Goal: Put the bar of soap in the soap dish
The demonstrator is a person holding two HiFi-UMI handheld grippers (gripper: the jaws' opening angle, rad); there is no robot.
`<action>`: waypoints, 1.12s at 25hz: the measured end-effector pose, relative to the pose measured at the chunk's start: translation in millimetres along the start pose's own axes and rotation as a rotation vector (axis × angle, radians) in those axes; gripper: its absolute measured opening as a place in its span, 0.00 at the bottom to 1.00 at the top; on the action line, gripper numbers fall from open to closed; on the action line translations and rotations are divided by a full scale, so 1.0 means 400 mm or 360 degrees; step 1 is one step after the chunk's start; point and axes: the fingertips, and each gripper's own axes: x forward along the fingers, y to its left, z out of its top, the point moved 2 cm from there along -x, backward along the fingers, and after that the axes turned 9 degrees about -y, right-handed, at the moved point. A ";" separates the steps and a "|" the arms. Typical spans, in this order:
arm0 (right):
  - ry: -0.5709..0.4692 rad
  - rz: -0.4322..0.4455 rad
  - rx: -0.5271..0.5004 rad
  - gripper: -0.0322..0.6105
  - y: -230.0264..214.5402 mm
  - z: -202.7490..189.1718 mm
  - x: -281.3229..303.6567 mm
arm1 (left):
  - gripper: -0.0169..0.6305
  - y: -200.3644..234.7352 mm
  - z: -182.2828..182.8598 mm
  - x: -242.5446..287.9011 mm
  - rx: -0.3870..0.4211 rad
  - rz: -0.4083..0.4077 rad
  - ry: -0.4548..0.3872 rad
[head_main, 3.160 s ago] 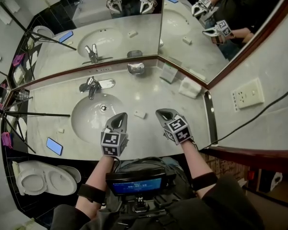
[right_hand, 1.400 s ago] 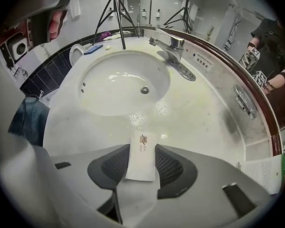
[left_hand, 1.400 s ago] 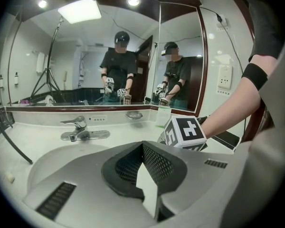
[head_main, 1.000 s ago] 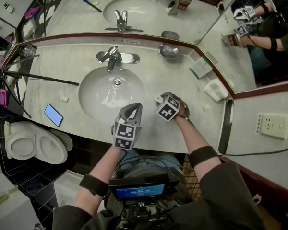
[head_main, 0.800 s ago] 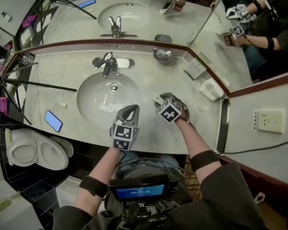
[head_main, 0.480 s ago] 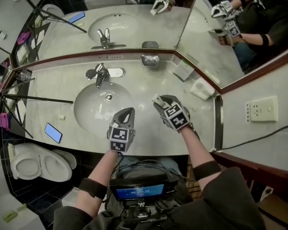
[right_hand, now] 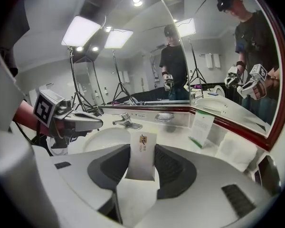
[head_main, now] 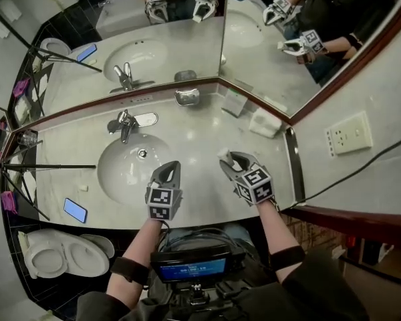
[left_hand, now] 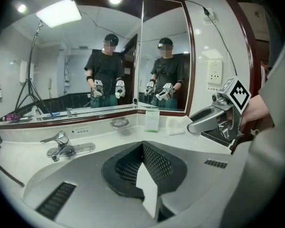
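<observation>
The bar of soap (right_hand: pixel 142 160), in a white wrapper, stands upright between the pads of my right gripper (right_hand: pixel 142 156), which is shut on it. In the head view the soap (head_main: pixel 223 155) pokes out at the tip of the right gripper (head_main: pixel 228 160), lifted above the counter to the right of the basin. The metal soap dish (head_main: pixel 188 97) sits at the back of the counter against the mirror, well ahead of both grippers; it also shows as the soap dish (right_hand: pixel 164 117) and the soap dish (left_hand: pixel 119 123). My left gripper (head_main: pixel 168 170) hovers over the basin's front rim, shut and holding nothing (left_hand: pixel 143 165).
A faucet (head_main: pixel 123 122) stands behind the sink basin (head_main: pixel 113 172). A green-edged card (head_main: pixel 235 102) and a folded white towel (head_main: pixel 264 122) sit at the back right near the mirror corner. A phone (head_main: pixel 75 210) lies at the counter's front left. Tripod legs (head_main: pixel 47 167) cross the left side.
The right gripper has closed on the soap on the counter and risen with it, rolling so the soap now stands upright. The left gripper has drifted a little.
</observation>
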 end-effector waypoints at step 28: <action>0.0425 0.0177 -0.1374 0.32 -0.135 0.218 0.572 | 0.03 0.159 0.003 0.315 -0.0032 0.0153 -0.0008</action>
